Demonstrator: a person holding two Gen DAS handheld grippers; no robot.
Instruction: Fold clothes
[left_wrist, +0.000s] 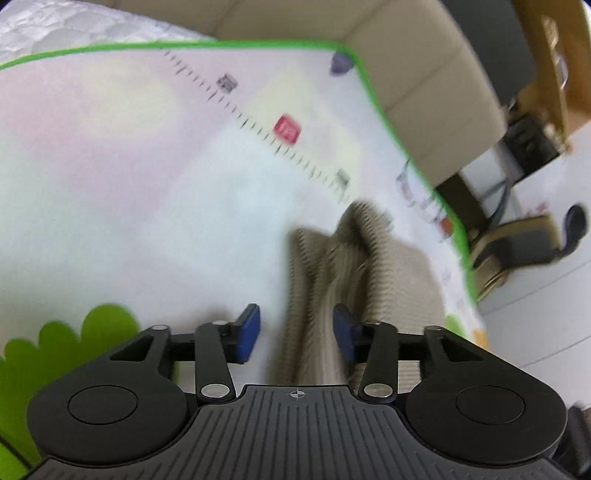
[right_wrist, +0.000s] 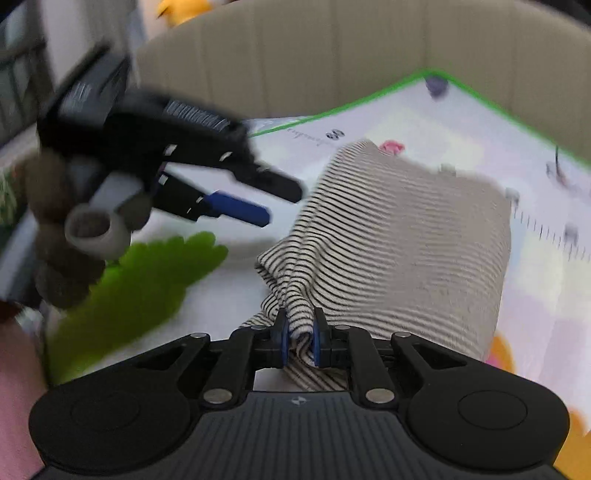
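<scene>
The striped garment (right_wrist: 399, 236) lies bunched on the play mat (right_wrist: 532, 236), its long axis running from the right gripper (right_wrist: 300, 338) away toward the mat's far green-edged corner. That gripper's jaws are nearly closed, pinching a fold of its near edge. The left gripper (left_wrist: 295, 332) stands about half open, cloth between its pads (left_wrist: 248, 332) but not pressed (motion blur smears the stripes there). Printed writing on the mat is too blurred to read.
</scene>
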